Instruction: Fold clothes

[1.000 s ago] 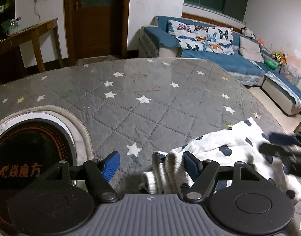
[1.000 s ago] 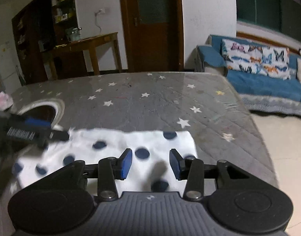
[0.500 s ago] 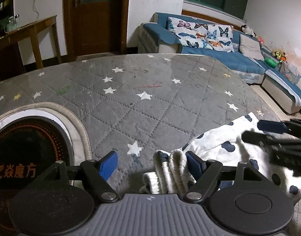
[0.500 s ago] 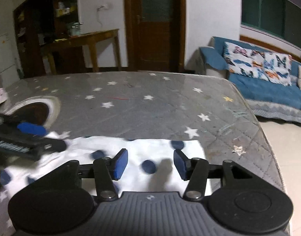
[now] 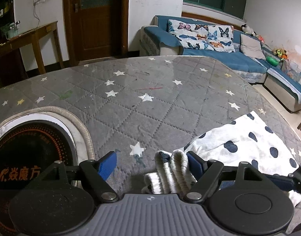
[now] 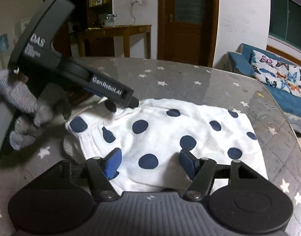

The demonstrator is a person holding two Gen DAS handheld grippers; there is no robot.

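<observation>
On the grey star-quilted desk (image 5: 150,102) lies the white garment with navy polka dots (image 6: 170,133), spread toward the near right edge, with its ribbed knit cuff (image 5: 170,173) bunched at its left end. My left hand-held gripper (image 5: 150,165) stands wide open, the cuff resting against the inner face of its right finger but not pinched. My right hand-held gripper (image 6: 149,162) is likewise open, both blue pads low over the near hem and clamping nothing. I judge the folding barely under way: the cloth lies roughly flat in a single wrinkled layer, with perhaps one edge tucked near the left, and no tidy fold is visible. Gripping an edge, carrying it across and squaring the layers all remain.
</observation>
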